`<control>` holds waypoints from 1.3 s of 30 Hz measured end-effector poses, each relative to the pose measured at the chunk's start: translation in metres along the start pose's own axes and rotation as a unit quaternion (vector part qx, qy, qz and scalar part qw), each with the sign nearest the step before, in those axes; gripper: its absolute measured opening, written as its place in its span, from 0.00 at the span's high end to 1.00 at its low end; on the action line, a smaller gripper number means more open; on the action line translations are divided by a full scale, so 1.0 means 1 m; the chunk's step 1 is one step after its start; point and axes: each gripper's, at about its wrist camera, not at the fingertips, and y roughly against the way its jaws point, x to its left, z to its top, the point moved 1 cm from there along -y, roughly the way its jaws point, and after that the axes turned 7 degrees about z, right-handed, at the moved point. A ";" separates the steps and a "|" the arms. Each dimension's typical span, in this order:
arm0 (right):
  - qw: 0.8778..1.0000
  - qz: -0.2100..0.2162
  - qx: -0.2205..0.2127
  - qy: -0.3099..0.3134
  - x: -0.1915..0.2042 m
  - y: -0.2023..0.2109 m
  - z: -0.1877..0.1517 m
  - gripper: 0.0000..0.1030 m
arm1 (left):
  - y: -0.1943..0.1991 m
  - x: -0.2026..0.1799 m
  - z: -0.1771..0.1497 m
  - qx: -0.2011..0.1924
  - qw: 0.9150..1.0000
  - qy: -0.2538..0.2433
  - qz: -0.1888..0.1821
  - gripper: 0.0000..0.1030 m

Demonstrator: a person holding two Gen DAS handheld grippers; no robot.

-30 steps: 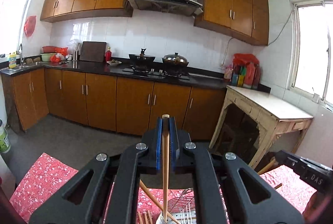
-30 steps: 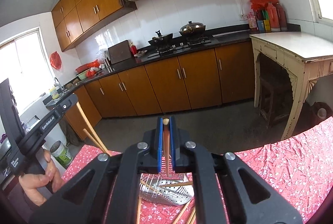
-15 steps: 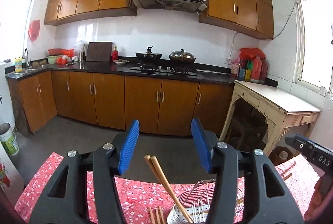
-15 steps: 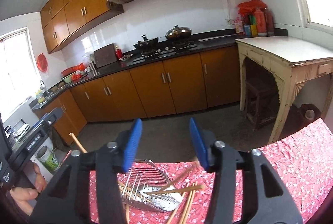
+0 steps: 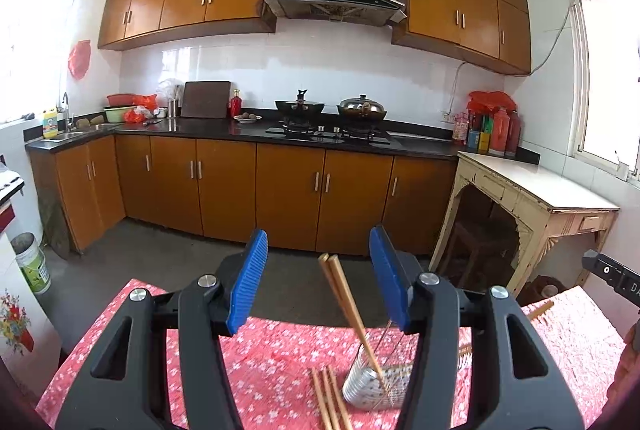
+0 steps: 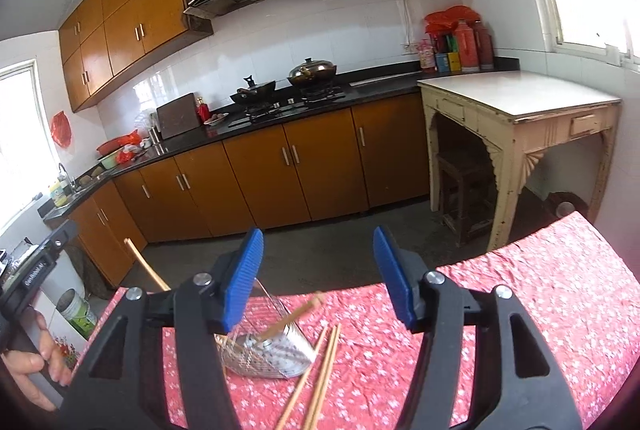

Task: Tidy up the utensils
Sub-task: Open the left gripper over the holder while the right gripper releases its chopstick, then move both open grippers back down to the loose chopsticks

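A metal wire utensil holder [image 5: 374, 388] stands on the red floral tablecloth [image 5: 264, 362]; it also shows in the right wrist view [image 6: 272, 354]. Wooden chopsticks [image 5: 346, 304] lean out of it, and a chopstick [image 6: 294, 316] rests in it in the right wrist view. More loose chopsticks [image 5: 330, 404] lie on the cloth beside it, seen too in the right wrist view [image 6: 318, 376]. My left gripper [image 5: 318, 280] is open and empty above the holder. My right gripper [image 6: 318, 280] is open and empty above it from the other side.
The cloth-covered table's far edge [image 6: 460, 266] drops to a grey floor. Brown kitchen cabinets [image 5: 288, 186] with a stove run along the back wall. A cream side table [image 5: 536, 198] stands at right. The other hand-held gripper [image 6: 36, 262] shows at left.
Both grippers have opened and let go of the chopsticks they held. Those chopsticks now sit in the holder. Both grippers have drawn back and up.
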 end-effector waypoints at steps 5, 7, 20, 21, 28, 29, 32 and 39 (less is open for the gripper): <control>1.000 -0.016 0.016 0.004 -0.009 0.011 -0.031 0.45 | 0.020 0.023 -0.023 0.006 1.000 -0.004 0.014 0.44; 0.999 -0.029 0.030 0.009 -0.015 0.010 -0.052 0.44 | 0.026 0.033 -0.035 0.009 1.000 -0.010 0.024 0.43; 0.975 -0.003 0.221 0.034 0.008 -0.055 -0.210 0.73 | -0.002 0.061 -0.160 0.167 0.985 -0.027 0.013 0.41; 0.972 -0.003 0.232 0.038 0.011 -0.059 -0.218 0.76 | -0.003 0.056 -0.169 0.175 0.984 -0.035 0.009 0.41; 0.969 -0.009 0.244 0.041 0.019 -0.068 -0.236 0.80 | -0.007 0.032 -0.193 0.202 0.977 -0.066 -0.016 0.41; 0.969 -0.010 0.243 0.045 0.020 -0.069 -0.237 0.80 | -0.008 0.029 -0.197 0.205 0.976 -0.067 -0.018 0.41; 0.969 -0.024 0.238 0.061 0.021 -0.071 -0.236 0.80 | -0.010 0.021 -0.206 0.218 0.973 -0.068 -0.028 0.41; 0.975 0.001 0.222 0.008 0.007 -0.068 -0.232 0.80 | -0.017 0.006 -0.219 0.244 0.967 -0.068 -0.043 0.41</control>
